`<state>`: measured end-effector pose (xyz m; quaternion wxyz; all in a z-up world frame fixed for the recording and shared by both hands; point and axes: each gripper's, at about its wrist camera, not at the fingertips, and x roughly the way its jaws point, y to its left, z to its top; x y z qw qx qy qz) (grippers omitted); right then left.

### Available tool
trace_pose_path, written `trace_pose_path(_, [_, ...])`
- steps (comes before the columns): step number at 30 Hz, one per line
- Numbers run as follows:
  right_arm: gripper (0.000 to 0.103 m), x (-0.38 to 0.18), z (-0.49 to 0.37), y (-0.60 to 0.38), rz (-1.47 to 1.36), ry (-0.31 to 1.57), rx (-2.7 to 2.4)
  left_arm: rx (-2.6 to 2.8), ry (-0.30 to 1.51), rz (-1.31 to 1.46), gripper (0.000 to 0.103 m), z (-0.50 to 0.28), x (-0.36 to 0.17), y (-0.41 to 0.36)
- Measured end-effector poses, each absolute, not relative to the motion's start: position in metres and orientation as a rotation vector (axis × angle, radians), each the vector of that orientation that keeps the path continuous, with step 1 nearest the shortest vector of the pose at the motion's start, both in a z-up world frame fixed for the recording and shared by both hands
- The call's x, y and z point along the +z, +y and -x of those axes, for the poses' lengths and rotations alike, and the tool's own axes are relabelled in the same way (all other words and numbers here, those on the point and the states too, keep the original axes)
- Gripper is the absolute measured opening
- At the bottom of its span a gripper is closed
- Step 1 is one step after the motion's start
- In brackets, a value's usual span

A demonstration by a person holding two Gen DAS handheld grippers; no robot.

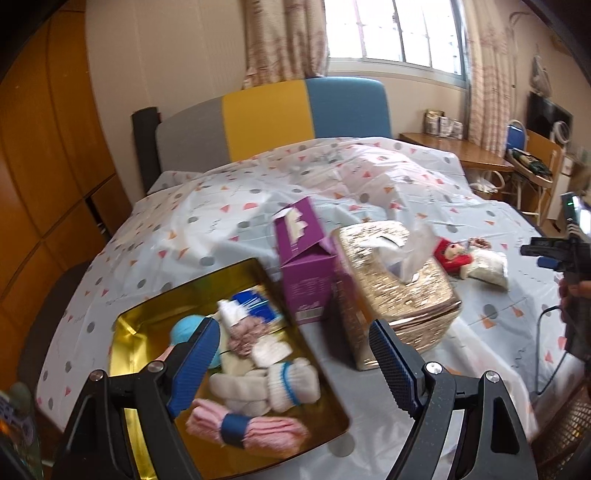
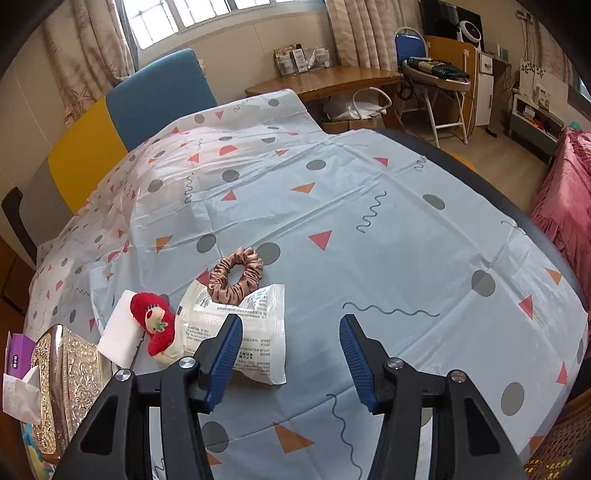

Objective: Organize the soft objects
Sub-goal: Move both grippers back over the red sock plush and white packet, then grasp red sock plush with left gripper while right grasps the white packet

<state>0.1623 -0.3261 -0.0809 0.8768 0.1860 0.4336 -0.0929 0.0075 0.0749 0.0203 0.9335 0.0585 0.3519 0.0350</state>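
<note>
Your right gripper [image 2: 291, 354] and left gripper [image 1: 295, 363] gape empty; the ruffled pink scrunchie [image 2: 236, 275] overlaps the wipes packet [image 2: 255, 332], bare bedsheet [image 2: 388, 236] rightward.

Daylight is coming through a barred window [image 1: 395, 31] flanked by patterned curtains [image 1: 284, 40], lighting cream walls and a bed whose patterned cover [image 2: 332, 206] is lying over it, with a grey, yellow and blue headboard [image 1: 266, 122] standing behind. A wooden wardrobe [image 1: 44, 155] is running along the left wall, while a wooden desk [image 2: 332, 83] is sitting under the window with a blue folding chair [image 2: 410, 48] beside it. Pale wood flooring [image 2: 498, 162] is showing at right, where pink ruffled fabric [image 2: 565, 206] is hanging near the bed's edge.
</note>
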Motion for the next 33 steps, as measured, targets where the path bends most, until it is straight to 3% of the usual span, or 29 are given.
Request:
trace_pose_path(10, [0.055,-0.085,-0.162,-0.337,-0.431,0.920,-0.231,-0.121,0.675,-0.170,0.084,-0.043,0.048,0.009])
trace_pose_path(16, [0.055,-0.086,-0.161,-0.342,-0.465,0.928,-0.236,-0.247,0.761,-0.242,0.082,-0.094,0.042,-0.047])
trace_pose_path(18, [0.055,-0.086,-0.161,-0.344,-0.474,0.927,-0.237,-0.293,0.812,-0.240,0.078,-0.115,0.036,-0.067])
trace_pose_path(24, [0.055,-0.086,-0.161,-0.349,-0.525,0.931,-0.227,-0.333,1.044,-0.065,0.042,-0.182,-0.013,-0.111])
trace_pose_path(27, [0.055,-0.085,-0.160,-0.350,-0.544,0.925,-0.213,-0.303,1.116,0.026,0.038,-0.211,-0.035,-0.123])
trace_pose_path(33, [0.056,-0.085,-0.160,-0.351,-0.579,0.927,-0.187,-0.200,1.188,0.071,0.046,-0.257,-0.071,-0.143])
